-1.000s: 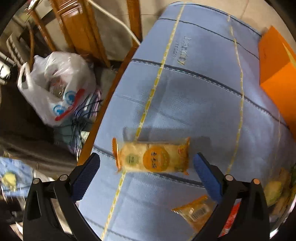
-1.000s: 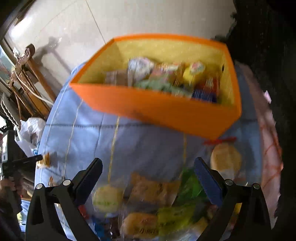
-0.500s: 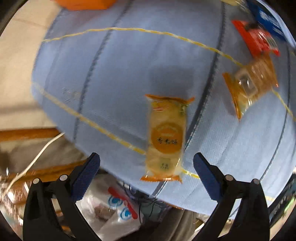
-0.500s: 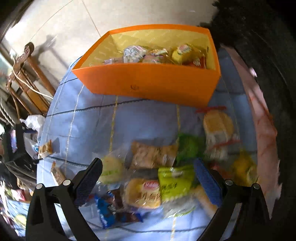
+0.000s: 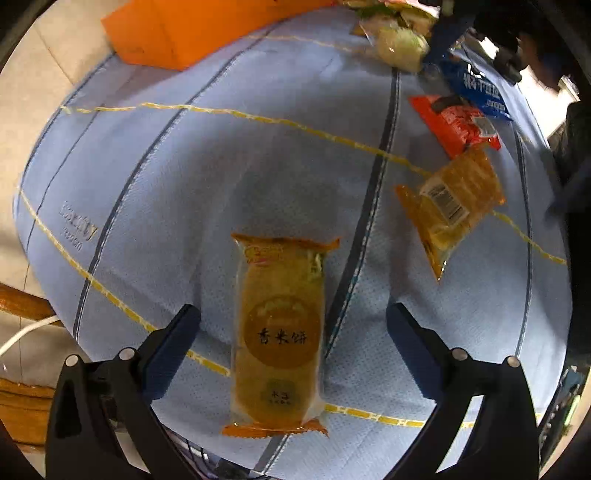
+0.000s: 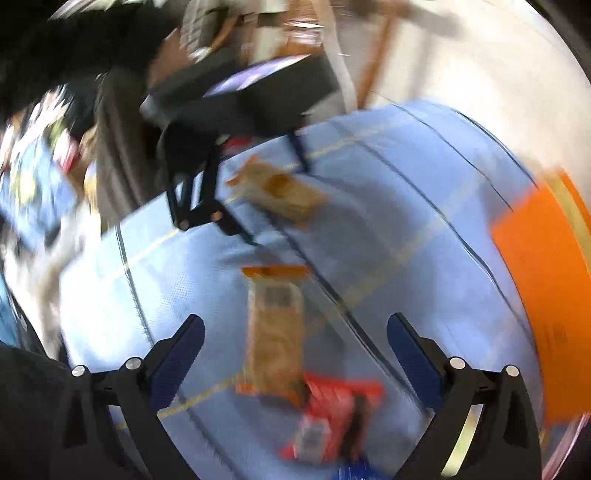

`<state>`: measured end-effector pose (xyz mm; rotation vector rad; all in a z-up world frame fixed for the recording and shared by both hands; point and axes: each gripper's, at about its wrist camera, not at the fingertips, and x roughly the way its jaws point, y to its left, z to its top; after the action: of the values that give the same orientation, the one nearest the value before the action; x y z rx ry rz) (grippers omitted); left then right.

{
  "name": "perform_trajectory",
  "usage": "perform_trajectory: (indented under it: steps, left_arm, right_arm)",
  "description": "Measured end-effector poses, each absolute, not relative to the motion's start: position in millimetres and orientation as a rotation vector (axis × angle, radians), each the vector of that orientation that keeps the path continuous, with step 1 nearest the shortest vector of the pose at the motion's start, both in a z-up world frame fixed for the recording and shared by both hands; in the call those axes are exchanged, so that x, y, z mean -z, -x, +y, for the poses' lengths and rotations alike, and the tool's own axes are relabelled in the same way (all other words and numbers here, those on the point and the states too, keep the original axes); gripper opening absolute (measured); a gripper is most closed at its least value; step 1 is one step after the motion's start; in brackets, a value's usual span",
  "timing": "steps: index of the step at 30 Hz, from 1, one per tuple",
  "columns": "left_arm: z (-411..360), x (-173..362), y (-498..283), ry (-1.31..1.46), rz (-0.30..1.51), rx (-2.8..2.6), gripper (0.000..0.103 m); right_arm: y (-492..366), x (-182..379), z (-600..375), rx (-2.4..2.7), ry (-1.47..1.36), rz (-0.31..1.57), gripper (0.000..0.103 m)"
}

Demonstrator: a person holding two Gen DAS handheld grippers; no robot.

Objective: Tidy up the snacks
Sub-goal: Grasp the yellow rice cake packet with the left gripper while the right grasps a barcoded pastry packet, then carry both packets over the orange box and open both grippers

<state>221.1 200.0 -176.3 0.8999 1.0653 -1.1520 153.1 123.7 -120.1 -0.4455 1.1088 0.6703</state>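
Observation:
A yellow rice-cracker pack (image 5: 280, 332) lies lengthwise on the blue tablecloth (image 5: 177, 177). My left gripper (image 5: 292, 316) is open, with one finger on each side of the pack and not touching it. Further right lie an orange-wrapped snack (image 5: 454, 206), a red pack (image 5: 458, 125) and a blue pack (image 5: 476, 88). The right wrist view is blurred. There my right gripper (image 6: 295, 328) is open over the orange-wrapped snack (image 6: 275, 332), with the red pack (image 6: 332, 417) just below. Beyond it, the left gripper (image 6: 269, 195) straddles the rice-cracker pack (image 6: 284, 192).
An orange box (image 5: 192, 29) stands at the far left corner of the table, also seen as the orange box (image 6: 546, 295) at the right. A heap of snacks (image 5: 399, 40) lies at the far edge. The table edge runs just below the cracker pack, with wooden furniture (image 5: 22, 302) beyond.
My left gripper has turned and come closer, so the cracker pack now lies lengthwise between its fingers. My right gripper has swung away from the orange box and snack heap toward the orange-wrapped snack.

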Motion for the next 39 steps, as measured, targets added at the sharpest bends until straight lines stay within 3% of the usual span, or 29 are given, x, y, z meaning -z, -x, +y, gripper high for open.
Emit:
perform_trajectory:
  steps: [3, 6, 7, 8, 9, 10, 15, 22, 32, 39]
  left_arm:
    - [217.5, 173.0, -211.0, -0.861, 0.996, 1.114, 0.096]
    - [226.5, 165.5, -194.9, -0.777, 0.979, 1.16, 0.064]
    - [230.1, 162.0, -190.0, -0.756, 0.964, 1.173, 0.039]
    - [229.9, 163.9, -180.8, -0.749, 0.948, 1.181, 0.034]
    - [226.7, 162.4, -176.1, -0.741, 0.94, 1.162, 0.034]
    - [219.4, 159.9, -170.8, -0.709, 0.958, 1.152, 0.034]
    - [212.3, 160.4, -159.6, -0.657, 1.033, 1.118, 0.034]
    - [182.3, 141.9, -178.2, -0.469, 1.234, 0.887, 0.034]
    - [69.3, 20.0, -216.2, -0.196, 1.04, 0.627, 0.034]
    - [-27.4, -7.4, -298.7, -0.151, 1.027, 0.473, 0.034]
  right_arm:
    - [-160.4, 150.2, 132.3, -0.69, 0.474, 1.172, 0.099]
    - [-162.2, 167.2, 132.0, -0.692, 0.47, 1.193, 0.1]
    - [-160.2, 166.5, 133.0, -0.694, 0.47, 1.181, 0.092]
    - [-159.3, 164.7, 133.1, -0.683, 0.459, 1.181, 0.087]
    - [-160.7, 158.2, 131.3, -0.647, 0.417, 1.178, 0.055]
    - [-161.1, 156.1, 129.3, -0.614, 0.377, 1.197, 0.035]
    - [-149.4, 146.3, 120.2, -0.542, 0.341, 1.221, 0.035]
    - [-158.8, 99.5, 45.2, -0.275, -0.023, 1.173, 0.035]
    - [-194.1, 1.2, -120.1, 0.049, -0.159, 0.927, 0.035]
    - [-267.9, -36.1, -228.6, 0.161, -0.231, 0.843, 0.035]
